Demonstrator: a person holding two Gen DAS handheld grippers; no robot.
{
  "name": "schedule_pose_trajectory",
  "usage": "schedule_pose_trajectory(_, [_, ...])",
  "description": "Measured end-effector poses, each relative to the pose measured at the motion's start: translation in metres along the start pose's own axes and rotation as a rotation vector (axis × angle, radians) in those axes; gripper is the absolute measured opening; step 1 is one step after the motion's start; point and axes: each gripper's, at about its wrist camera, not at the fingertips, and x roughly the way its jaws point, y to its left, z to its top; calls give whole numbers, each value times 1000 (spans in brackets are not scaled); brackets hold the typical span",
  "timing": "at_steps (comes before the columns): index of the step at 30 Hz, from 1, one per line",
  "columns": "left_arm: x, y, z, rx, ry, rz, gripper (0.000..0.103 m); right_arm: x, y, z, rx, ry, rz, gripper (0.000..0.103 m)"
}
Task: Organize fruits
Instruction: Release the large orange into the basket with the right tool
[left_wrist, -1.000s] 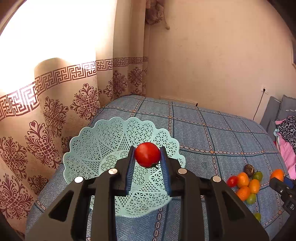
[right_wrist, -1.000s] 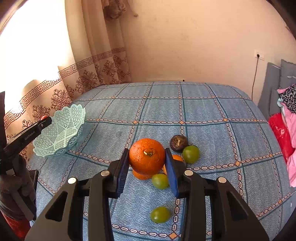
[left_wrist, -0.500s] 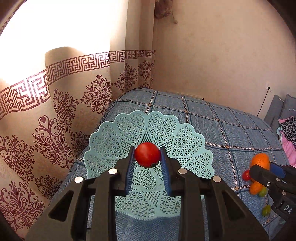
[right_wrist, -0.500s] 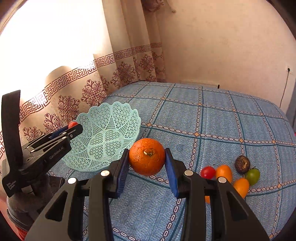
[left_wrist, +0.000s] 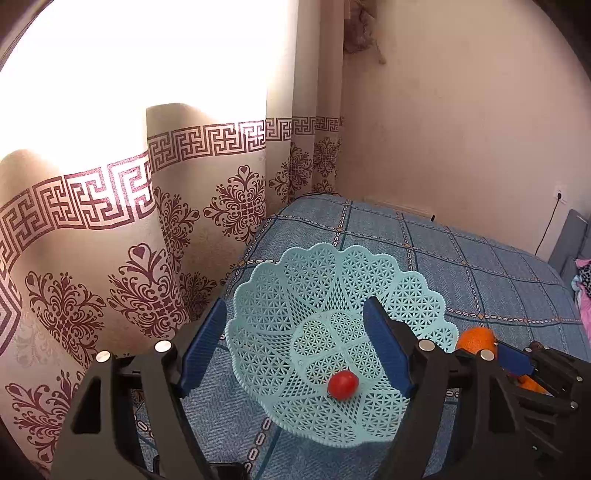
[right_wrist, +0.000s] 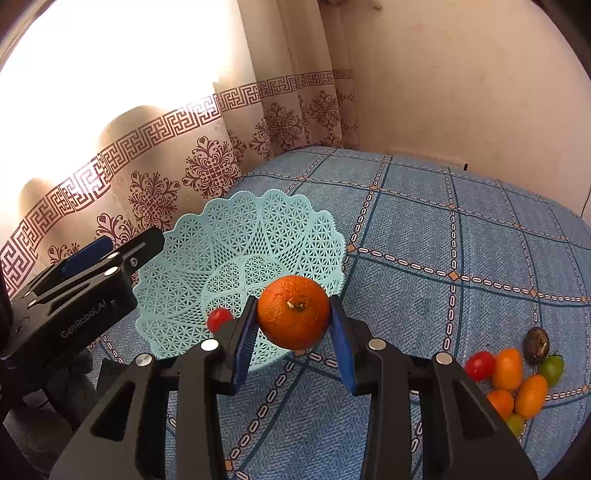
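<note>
The bed (right_wrist: 461, 258), under its blue checked cover, carries everything; the pale green lattice basket (right_wrist: 236, 236) sits near its curtain-side corner, well apart from the loose fruit pile (right_wrist: 517, 380) off to the right; the left gripper (left_wrist: 295, 347) hangs over the basket with its jaws spread wide and nothing between them; the right gripper (right_wrist: 293, 325) is clamped on the orange (right_wrist: 293, 312), stem end facing the camera; smallest, the red tomato (left_wrist: 342, 384) lies inside the basket on its near slope, apart from either tool.

The relation that matters is orange to basket; the basket lies ahead and to the left of the right gripper, its near rim just behind the fruit; the orange probably needs carrying forward and left over the rim before release; the left gripper crowds the basket's far-left side, so contact there is a risk.
</note>
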Motion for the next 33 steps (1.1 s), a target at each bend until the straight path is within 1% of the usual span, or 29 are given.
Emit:
schedule_pose_trajectory(4, [-5,7,2,-29,-11,5,83,8,2,4,5,18,-2,39])
schedule_pose_trajectory(5, [-6,8,3,-36,-14,3,84,8,1,3,12,20,3,45])
schedule_pose_trajectory(7, [-10,9,4,-41,-21,-1,89,6,1,4,15,5,-2,53])
schedule_pose_trajectory(12, [-9,9,5,-49,-22,-14,94,-1,-1,4,18,-10,-8,53])
schedule_pose_trajectory(18, [-8,6,4,-43,-15,-26,95,-8,-9,-3,44,-8,-17,53])
schedule_pose_trajectory(21, [-9,2,4,-38,-19,-33,98,-11,-12,-9,51,-5,-23,53])
schedule_pose_trajectory(27, [-11,-10,3,-11,-21,-49,99,-21,-27,-19,81,-11,-48,53])
schedule_pose_trajectory(33, [-14,-21,2,8,-27,-67,99,-38,-51,-27,128,-27,-86,53])
